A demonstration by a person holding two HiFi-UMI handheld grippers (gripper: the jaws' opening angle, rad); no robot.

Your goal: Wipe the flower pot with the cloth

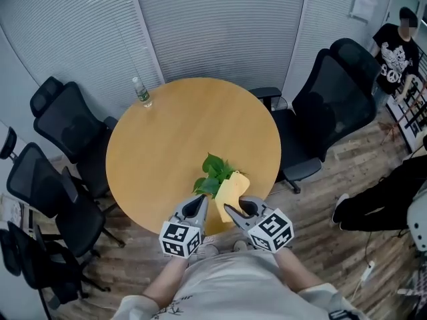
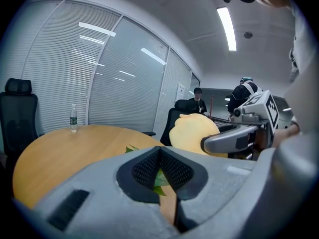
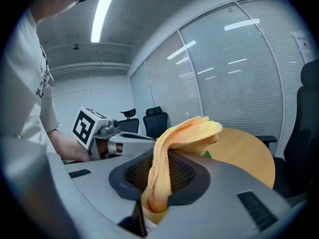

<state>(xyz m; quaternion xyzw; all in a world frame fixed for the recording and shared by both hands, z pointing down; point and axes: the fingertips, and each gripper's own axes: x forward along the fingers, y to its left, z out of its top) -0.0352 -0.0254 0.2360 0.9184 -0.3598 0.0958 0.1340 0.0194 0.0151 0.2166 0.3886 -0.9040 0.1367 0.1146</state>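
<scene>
Hidden behind grippers: flower pot; only green leaves (image 1: 213,171) show at near edge of counter (image 1: 167,139). Bottle (image 1: 141,92) at far left, label unreadable. Right gripper (image 1: 231,211) pinching yellow cloth (image 1: 231,188), touching leaves' right side. Left gripper (image 1: 199,201) pressed together, just near of leaves.

I'm looking at an office meeting room: round wooden bench (image 1: 180,139), black swivel chairs (image 1: 63,129) at nine and two o'clock, slatted blinds (image 1: 220,25) at twelve.
</scene>
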